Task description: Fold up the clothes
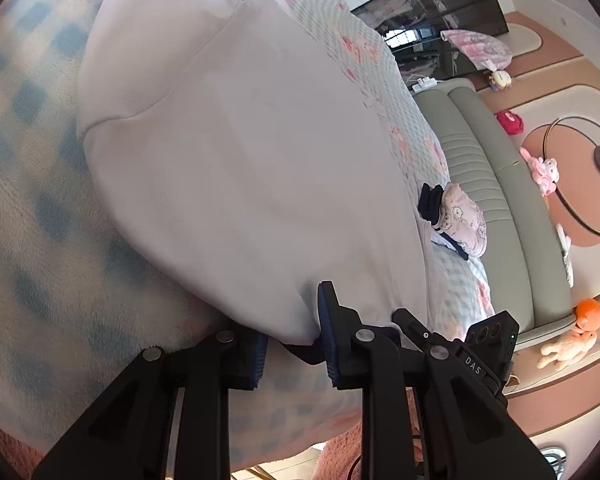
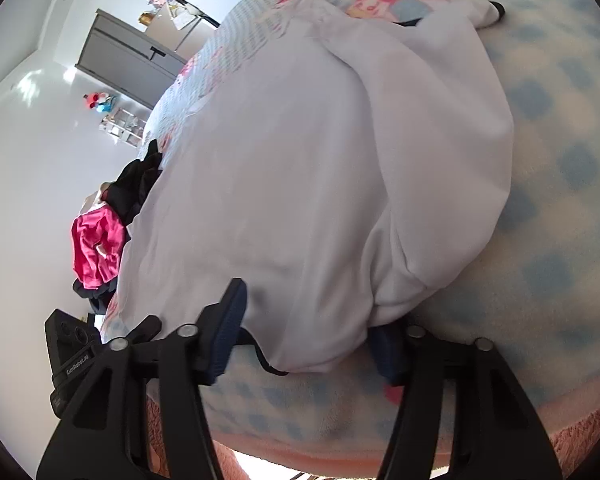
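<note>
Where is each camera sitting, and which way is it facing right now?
Left wrist: on the left tongs, looking forward and down over the white garment on the checked blanket, with a padded headboard at right; only its own fingers show.
Right wrist: on the right tongs, looking forward and down over the white garment, with a pink cloth at left; only its own fingers show.
Shared: garment and blanket.

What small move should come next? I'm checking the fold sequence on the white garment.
Probably close both grippers on the near hem: the white garment lies flat on the checked blanket, its edge between the open left gripper and right gripper.
</note>
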Demonstrator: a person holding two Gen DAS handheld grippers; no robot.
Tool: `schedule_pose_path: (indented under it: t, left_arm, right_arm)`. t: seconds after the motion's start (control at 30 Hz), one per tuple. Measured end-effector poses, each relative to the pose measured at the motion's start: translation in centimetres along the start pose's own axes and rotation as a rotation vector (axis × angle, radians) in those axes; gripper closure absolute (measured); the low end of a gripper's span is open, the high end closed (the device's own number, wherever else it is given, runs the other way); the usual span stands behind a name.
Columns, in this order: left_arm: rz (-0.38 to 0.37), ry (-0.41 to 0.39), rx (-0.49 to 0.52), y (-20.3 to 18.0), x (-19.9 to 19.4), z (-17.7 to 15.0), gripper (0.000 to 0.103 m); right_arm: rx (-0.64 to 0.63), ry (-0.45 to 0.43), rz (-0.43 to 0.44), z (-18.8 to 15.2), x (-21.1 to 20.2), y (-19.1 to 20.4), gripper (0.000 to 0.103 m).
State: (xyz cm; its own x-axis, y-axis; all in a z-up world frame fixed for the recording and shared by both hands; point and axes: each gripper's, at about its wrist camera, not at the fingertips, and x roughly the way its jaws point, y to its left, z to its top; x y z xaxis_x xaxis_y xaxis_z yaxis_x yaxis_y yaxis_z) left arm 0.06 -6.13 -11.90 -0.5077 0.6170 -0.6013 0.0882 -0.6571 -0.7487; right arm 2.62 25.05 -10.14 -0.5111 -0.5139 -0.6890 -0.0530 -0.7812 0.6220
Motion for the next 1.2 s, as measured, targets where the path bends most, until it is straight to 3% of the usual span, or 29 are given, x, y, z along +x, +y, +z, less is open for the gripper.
schedule_pose_path:
  t: [0.1, 0.13, 0.17, 0.23, 0.33, 0.53, 0.73, 0.9, 1.03, 1.13, 1.17, 1.2]
  left_arm:
    - [0.006, 0.002, -0.004, 0.1, 0.4, 0.3, 0.083]
    - [0.024, -0.012, 0.012, -0.3, 0.1, 0.3, 0.092]
    - [0.042, -0.025, 0.029, -0.7, -0.1, 0.2, 0.092]
    - [0.103, -0.043, 0.071, -1.7, -0.8, -0.1, 0.094]
    - [0.128, -0.057, 0.117, -3.0, -1.7, -0.1, 0.095]
    - [0.108, -0.078, 0.132, -3.9, -3.6, 0.0, 0.096]
    - [0.142, -0.068, 0.115, -3.3, -3.6, -1.5, 0.096]
    - [0.215, 0.088, 0.057, -0.7, -1.2, -2.1, 0.093]
    - [0.188, 0.104, 0.055, -0.6, -3.0, -3.2, 0.083]
    - [0.316, -0.038, 0.053, -1.6, -5.4, -4.1, 0.072]
    - [0.329, -0.089, 0.068, -2.2, -6.0, -4.3, 0.062]
    - [0.316, -0.125, 0.108, -3.2, -6.4, -4.2, 0.061]
  right_arm:
    - [-0.006, -0.015, -0.017, -0.4, 0.2, -0.1, 0.058]
    - [-0.007, -0.018, -0.017, -0.4, 0.1, 0.0, 0.061]
    - [-0.016, -0.019, -0.020, -0.4, -0.1, 0.2, 0.075]
    - [-0.064, -0.021, -0.047, -0.4, -0.8, 0.9, 0.093]
    - [-0.099, -0.028, -0.065, -0.4, -2.0, 1.8, 0.098]
    - [-0.094, -0.046, -0.028, -0.1, -4.3, 2.4, 0.099]
    - [-0.082, -0.026, -0.024, -1.1, -5.4, 1.4, 0.100]
    - [-0.094, 0.012, -0.047, -1.5, -5.2, 1.1, 0.100]
    - [-0.121, 0.076, -0.066, -1.6, -5.5, 1.6, 0.097]
    - [-0.165, 0.089, -0.113, -1.8, -6.5, 2.4, 0.094]
    - [-0.181, 0.082, -0.125, -1.8, -6.8, 2.7, 0.090]
    - [-0.197, 0.067, -0.135, -1.7, -7.2, 3.1, 0.089]
